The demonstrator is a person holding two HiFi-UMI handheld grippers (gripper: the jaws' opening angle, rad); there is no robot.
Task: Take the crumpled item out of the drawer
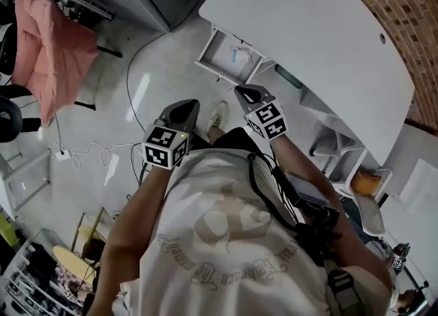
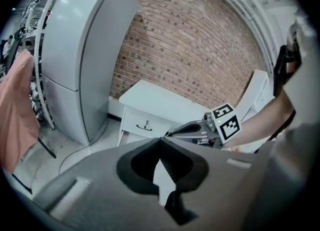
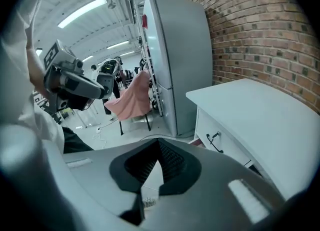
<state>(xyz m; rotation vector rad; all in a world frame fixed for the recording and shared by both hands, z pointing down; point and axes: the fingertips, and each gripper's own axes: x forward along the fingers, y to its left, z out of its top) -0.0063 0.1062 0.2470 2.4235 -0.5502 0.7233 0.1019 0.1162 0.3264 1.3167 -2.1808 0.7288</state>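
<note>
In the head view a white drawer (image 1: 220, 53) stands pulled out from under the white desk (image 1: 321, 48), and a pale crumpled item (image 1: 241, 55) lies inside it. My left gripper (image 1: 186, 107) and right gripper (image 1: 244, 91) hover side by side over the floor, short of the drawer, both shut and empty. In the left gripper view the jaws (image 2: 160, 141) meet at the tips and point toward the drawer front (image 2: 146, 123) with its dark handle; the right gripper (image 2: 192, 129) shows beside it. In the right gripper view the jaws (image 3: 159, 142) are also closed, and the drawer handle (image 3: 215, 141) is at right.
A pink cloth (image 1: 51, 48) hangs on a rack at the left. A tall grey cabinet (image 2: 85, 65) stands left of the desk against the brick wall (image 2: 200, 60). Cables (image 1: 96, 150) trail over the floor. White shelving (image 1: 356, 157) with an orange thing (image 1: 366, 183) is at right.
</note>
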